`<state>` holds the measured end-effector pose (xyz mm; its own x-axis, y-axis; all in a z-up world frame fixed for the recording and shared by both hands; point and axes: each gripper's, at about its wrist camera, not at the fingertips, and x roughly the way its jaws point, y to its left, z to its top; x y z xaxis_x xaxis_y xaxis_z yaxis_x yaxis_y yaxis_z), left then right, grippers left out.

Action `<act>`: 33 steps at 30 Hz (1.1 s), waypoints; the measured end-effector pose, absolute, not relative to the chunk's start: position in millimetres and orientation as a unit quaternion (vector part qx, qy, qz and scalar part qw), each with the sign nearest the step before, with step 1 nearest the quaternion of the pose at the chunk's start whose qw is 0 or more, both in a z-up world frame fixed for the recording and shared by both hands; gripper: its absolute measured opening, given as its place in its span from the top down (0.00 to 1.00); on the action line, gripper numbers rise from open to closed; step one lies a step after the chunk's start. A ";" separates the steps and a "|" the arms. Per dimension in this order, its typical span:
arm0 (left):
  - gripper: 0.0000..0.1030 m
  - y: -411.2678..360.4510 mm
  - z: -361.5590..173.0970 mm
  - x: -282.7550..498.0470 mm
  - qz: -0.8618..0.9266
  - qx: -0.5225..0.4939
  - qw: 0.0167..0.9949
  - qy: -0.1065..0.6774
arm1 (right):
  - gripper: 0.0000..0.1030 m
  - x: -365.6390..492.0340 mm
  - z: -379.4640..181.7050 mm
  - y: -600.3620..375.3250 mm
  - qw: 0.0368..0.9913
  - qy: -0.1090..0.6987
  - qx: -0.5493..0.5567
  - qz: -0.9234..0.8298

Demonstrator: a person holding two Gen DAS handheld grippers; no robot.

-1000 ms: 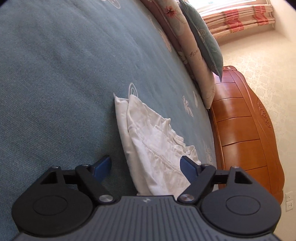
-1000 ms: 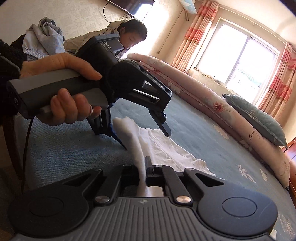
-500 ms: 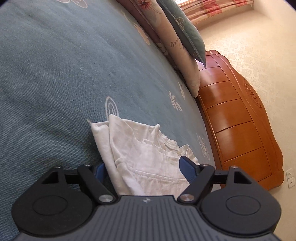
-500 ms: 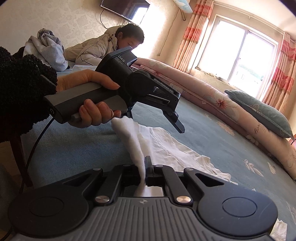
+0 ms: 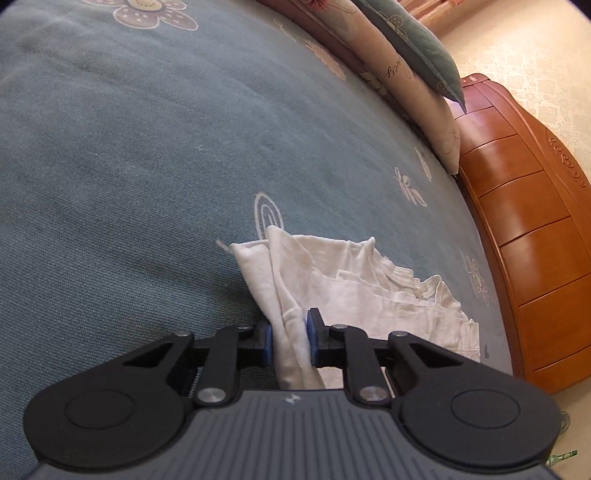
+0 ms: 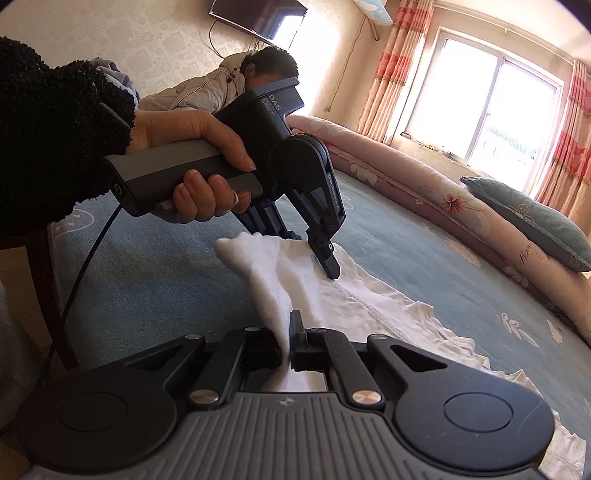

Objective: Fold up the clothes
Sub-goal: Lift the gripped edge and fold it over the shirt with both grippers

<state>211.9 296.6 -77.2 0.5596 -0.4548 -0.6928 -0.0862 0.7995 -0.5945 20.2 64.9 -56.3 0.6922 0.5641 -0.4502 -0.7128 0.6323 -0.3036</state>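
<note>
White garment [image 5: 354, 291], crumpled and partly folded, lying on the blue-green bedspread [image 5: 129, 155] of a bed, near its edge. Nearest in the left wrist view: left gripper [image 5: 290, 341], blue-padded fingers [image 5: 266, 345] drawn close and pinching a bunched fold of the cloth between them. Beyond the pinch, layered white edges fanned out toward the right, one corner resting on a pale ring motif woven into the bedspread. Farther off, a long pink floral bolster [image 5: 413, 85] with a grey-green pillow [image 5: 417, 44] on top, and an orange wooden headboard [image 5: 532, 236] standing at the right against a cream patterned wall.

Nearest in the right wrist view: right gripper [image 6: 287, 345], fingers pressed nearly together on a raised ridge of the same white cloth. Just past it, the left gripper seen from the side, tips down on the garment, gripped by a hand [image 6: 192, 162] coming out of a black fuzzy sleeve [image 6: 55, 136], a dark cable trailing below the handle. Behind that, another person [image 6: 221, 88] in a light jacket leaning over the far side of the bed. Farthest back, a bright window [image 6: 487, 107] with red-striped curtains [image 6: 388, 66] and a wall-mounted screen [image 6: 258, 16].
</note>
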 end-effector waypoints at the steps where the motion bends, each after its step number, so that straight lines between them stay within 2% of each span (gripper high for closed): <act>1: 0.88 292.0 -70.3 212.4 -0.104 -0.286 0.835 0.458 | 0.96 19.9 -55.6 63.3 0.890 0.158 -0.231 0.361; 19: 0.90 194.9 42.6 223.0 -0.066 -0.169 0.878 0.443 | 0.96 18.8 -17.7 5.9 0.911 0.137 -0.154 0.358; 33: 0.90 95.2 86.9 233.1 -0.078 -0.115 0.895 0.423 | 0.96 22.5 5.9 -69.9 0.934 0.132 -0.078 0.323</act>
